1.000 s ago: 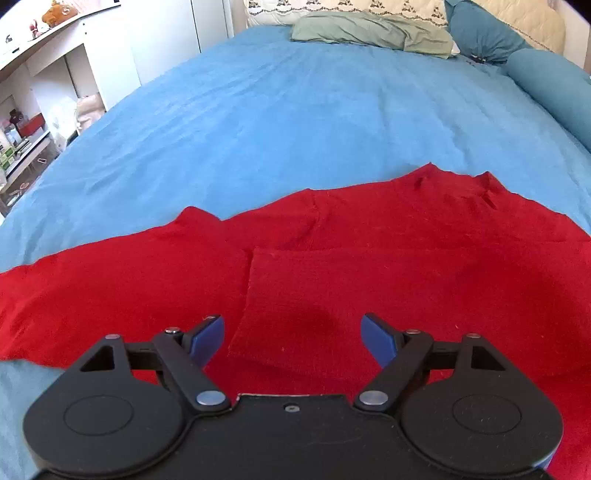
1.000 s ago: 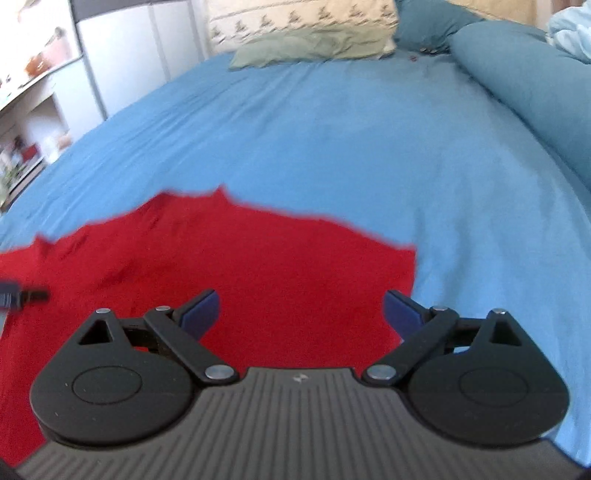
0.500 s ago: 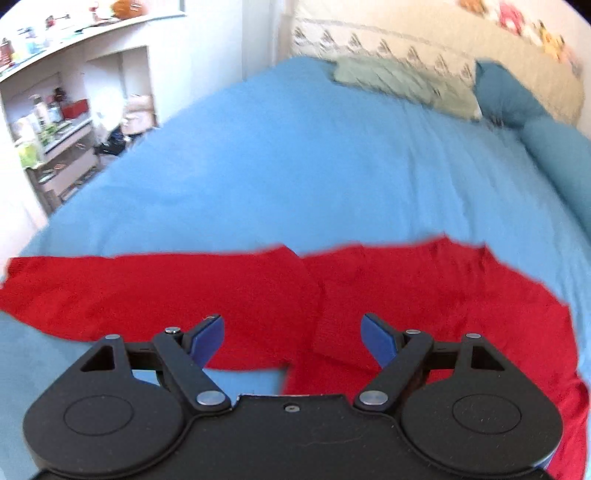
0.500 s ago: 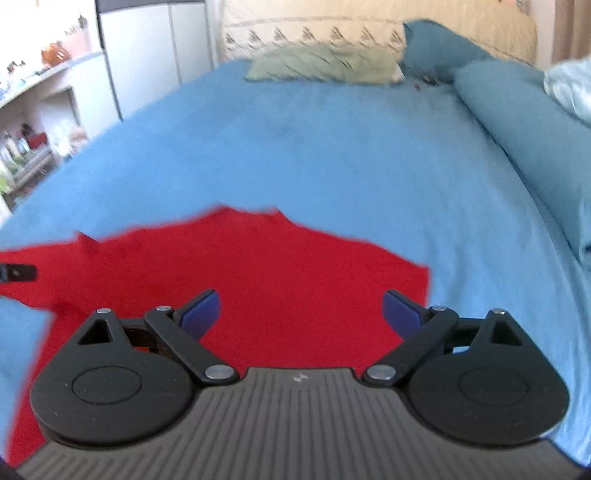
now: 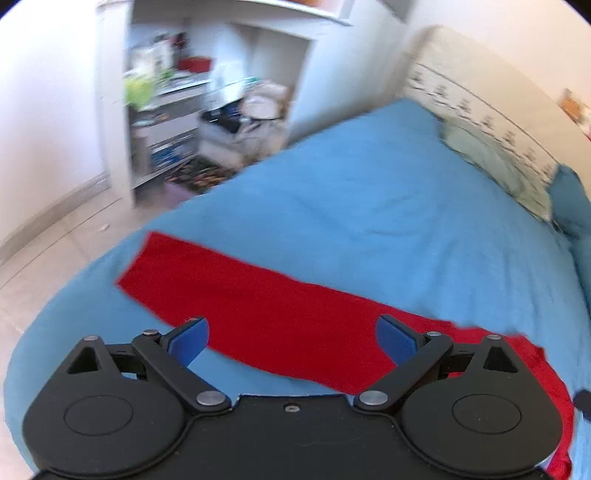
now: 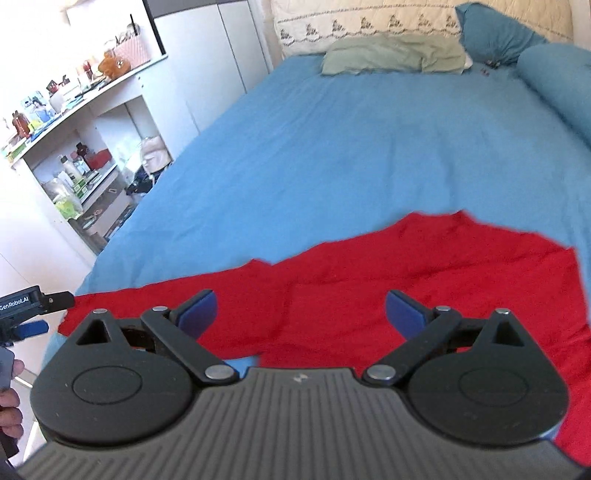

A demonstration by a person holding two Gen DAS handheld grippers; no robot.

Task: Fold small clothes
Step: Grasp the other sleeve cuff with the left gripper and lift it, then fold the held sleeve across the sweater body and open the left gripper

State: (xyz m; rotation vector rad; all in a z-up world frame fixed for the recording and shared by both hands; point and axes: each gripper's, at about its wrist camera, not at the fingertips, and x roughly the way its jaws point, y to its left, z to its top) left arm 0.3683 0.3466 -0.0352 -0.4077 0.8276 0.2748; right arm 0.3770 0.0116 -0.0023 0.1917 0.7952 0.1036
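A red long-sleeved garment (image 6: 424,280) lies spread flat on the blue bed. In the left wrist view its long sleeve (image 5: 236,291) stretches toward the bed's left edge. My left gripper (image 5: 291,341) is open and empty, hovering over the sleeve. My right gripper (image 6: 301,314) is open and empty above the garment's body. The left gripper also shows at the left edge of the right wrist view (image 6: 26,308), beside the sleeve's end.
The blue bedsheet (image 6: 351,147) covers the bed. A green pillow (image 6: 391,55) and blue pillows (image 6: 491,33) lie at the head. White shelves with clutter (image 6: 77,162) stand left of the bed, over a tiled floor (image 5: 55,236).
My left gripper swung left from the garment's body to over the sleeve, now facing the shelves. My right gripper shifted left over the body. Both stayed open.
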